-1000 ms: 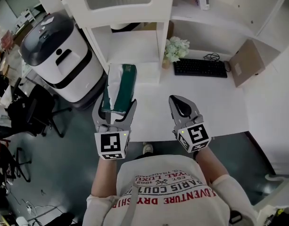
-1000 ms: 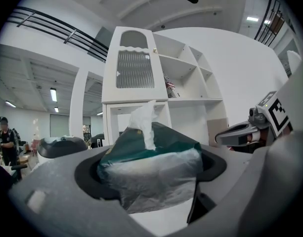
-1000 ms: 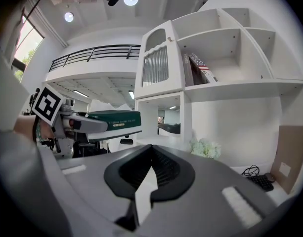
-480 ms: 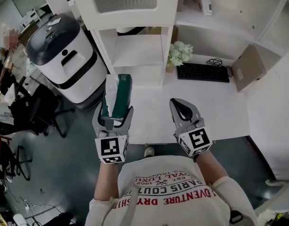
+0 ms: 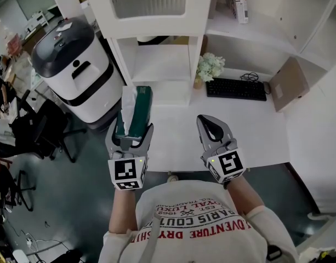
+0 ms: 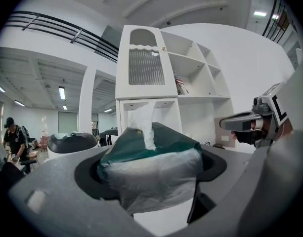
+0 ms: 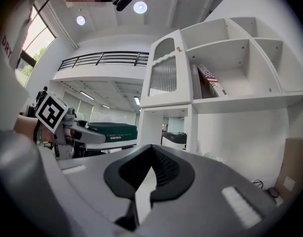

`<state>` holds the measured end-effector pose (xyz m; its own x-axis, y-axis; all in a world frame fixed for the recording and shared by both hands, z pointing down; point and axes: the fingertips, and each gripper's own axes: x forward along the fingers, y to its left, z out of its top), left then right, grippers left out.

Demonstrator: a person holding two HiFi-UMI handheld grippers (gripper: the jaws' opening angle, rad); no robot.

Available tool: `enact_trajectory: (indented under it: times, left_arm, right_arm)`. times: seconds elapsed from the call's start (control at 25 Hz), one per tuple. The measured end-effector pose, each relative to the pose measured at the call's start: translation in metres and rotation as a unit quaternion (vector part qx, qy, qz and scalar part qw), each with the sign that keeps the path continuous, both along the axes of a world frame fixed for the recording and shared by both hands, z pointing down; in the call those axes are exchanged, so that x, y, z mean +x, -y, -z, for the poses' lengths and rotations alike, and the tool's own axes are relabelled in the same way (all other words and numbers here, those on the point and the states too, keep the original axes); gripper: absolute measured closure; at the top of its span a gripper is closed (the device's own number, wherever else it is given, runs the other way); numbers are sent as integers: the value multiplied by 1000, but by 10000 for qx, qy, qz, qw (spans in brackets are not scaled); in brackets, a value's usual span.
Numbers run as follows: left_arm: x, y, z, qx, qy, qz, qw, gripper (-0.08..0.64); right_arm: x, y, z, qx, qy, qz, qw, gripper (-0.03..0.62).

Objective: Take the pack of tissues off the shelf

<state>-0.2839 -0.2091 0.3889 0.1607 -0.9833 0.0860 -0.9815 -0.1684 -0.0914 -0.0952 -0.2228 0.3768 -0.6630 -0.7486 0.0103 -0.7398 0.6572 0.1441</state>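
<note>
The pack of tissues (image 5: 134, 111) is dark green with a clear wrapper end and a white tissue sticking out of its top. My left gripper (image 5: 130, 131) is shut on its near end and holds it level in front of the white shelf unit (image 5: 157, 59), clear of the shelves. In the left gripper view the tissue pack (image 6: 151, 167) fills the space between the jaws of the left gripper (image 6: 150, 184). My right gripper (image 5: 209, 120) hovers over the white desk (image 5: 255, 130), shut and empty. From the right gripper view, the right gripper (image 7: 150, 177) has nothing between its pads, and the green pack (image 7: 111, 131) shows at the left.
A black keyboard (image 5: 235, 89), a pot of pale flowers (image 5: 209, 67) and a brown cardboard panel (image 5: 288, 84) are on the desk. A flag-patterned box (image 5: 236, 1) stands on an upper shelf. A white and grey round machine (image 5: 74, 64) stands at the left, with dark office chairs (image 5: 30, 136) beyond it.
My left gripper with the tissue pack has drawn back a little from the shelf toward the person. The right gripper has stayed almost where it was.
</note>
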Motion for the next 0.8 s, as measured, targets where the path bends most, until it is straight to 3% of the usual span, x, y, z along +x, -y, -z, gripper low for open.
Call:
enact_trajectory:
  times: [0.8]
  left_arm:
    - [20, 26, -1, -252, -109, -198, 9994, 124]
  right_arm:
    - [9, 24, -2, -49, -137, -39, 9999, 594]
